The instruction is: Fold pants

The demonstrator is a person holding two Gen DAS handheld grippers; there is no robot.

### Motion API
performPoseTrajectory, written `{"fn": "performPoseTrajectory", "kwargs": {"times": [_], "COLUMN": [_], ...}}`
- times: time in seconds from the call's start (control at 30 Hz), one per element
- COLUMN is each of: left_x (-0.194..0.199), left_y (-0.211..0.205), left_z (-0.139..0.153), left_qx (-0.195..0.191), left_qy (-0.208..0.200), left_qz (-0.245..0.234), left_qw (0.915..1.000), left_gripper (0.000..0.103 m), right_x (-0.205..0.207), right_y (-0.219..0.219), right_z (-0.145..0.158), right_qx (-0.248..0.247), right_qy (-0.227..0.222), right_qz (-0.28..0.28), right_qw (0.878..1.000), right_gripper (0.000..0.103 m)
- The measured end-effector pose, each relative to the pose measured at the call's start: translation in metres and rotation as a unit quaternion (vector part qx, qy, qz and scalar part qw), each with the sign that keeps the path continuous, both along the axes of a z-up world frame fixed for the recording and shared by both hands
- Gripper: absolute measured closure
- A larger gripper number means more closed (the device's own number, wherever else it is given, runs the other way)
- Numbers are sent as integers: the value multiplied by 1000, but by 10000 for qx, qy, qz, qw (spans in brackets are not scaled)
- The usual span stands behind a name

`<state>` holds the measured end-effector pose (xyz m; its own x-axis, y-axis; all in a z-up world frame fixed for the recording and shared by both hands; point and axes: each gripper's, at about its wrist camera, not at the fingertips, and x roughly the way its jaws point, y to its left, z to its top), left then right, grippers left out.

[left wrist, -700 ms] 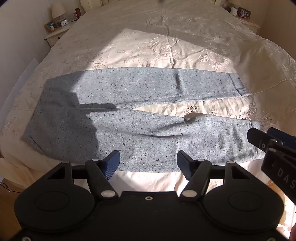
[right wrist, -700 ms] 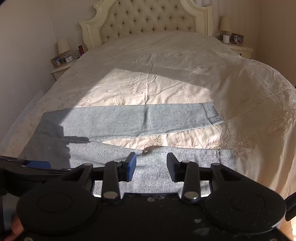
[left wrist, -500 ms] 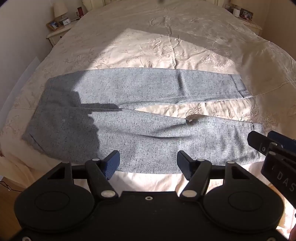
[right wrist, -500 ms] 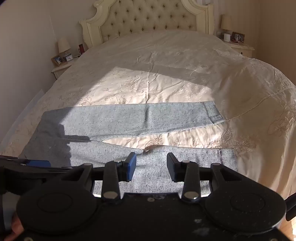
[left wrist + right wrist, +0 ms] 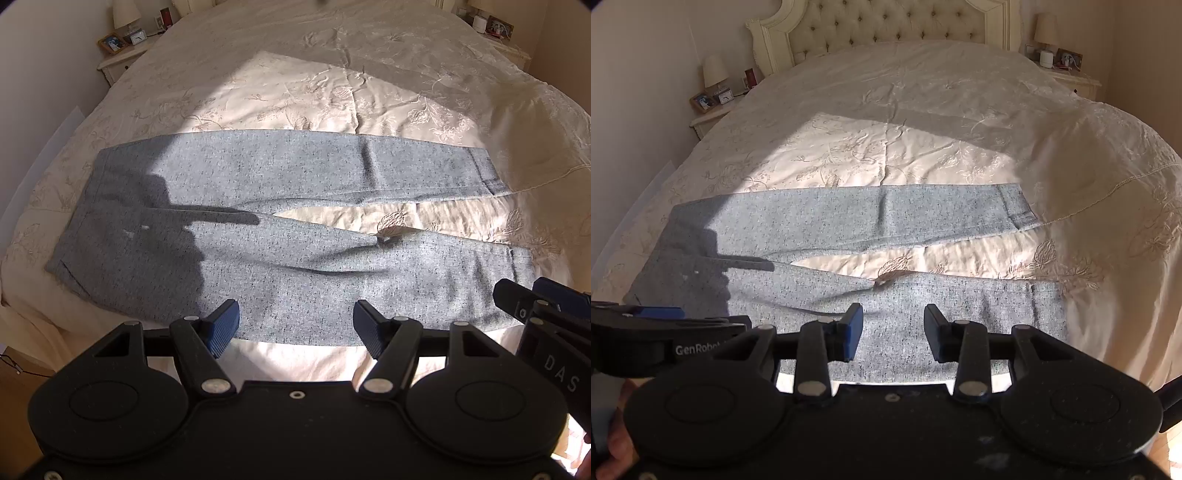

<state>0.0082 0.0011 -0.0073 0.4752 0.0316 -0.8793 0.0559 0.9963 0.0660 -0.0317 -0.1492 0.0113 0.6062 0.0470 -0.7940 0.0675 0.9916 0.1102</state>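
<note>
Grey speckled pants (image 5: 280,229) lie flat across the bed, waist at the left, both legs stretched to the right with a wedge of bedspread between them. The same pants (image 5: 827,243) fill the middle of the right wrist view. My left gripper (image 5: 294,325) hovers open above the near leg's front edge, nothing between its blue pads. My right gripper (image 5: 892,334) hangs open over the near leg closer to the cuff, also empty. The right gripper's fingertips (image 5: 517,299) poke in at the right edge of the left wrist view.
A cream embroidered bedspread (image 5: 923,147) covers the bed, half in sunlight. A tufted headboard (image 5: 886,26) stands at the back. Nightstands with lamps and frames flank it, one at the left (image 5: 713,107) and one at the right (image 5: 1067,74). A small tan scrap (image 5: 388,232) lies between the legs.
Both views have crept slightly nearer to the pants. The jaws of both grippers stand as before and the pants have not moved.
</note>
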Motion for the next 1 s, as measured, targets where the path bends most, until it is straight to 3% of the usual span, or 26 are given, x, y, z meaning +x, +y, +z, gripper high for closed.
{"fn": "performPoseTrajectory", "kwargs": {"times": [1.0], "left_x": [3], "left_y": [4], "left_z": [-2], "left_qx": [5], "left_qy": [53], "left_qz": [-36], "left_qw": [10000], "left_gripper": [34], "right_x": [7], "right_y": [4], "right_z": [-5], "right_qx": [-74], "right_qy": [383], "right_qz": [-59], "right_qw": [9992], "right_gripper": [63]}}
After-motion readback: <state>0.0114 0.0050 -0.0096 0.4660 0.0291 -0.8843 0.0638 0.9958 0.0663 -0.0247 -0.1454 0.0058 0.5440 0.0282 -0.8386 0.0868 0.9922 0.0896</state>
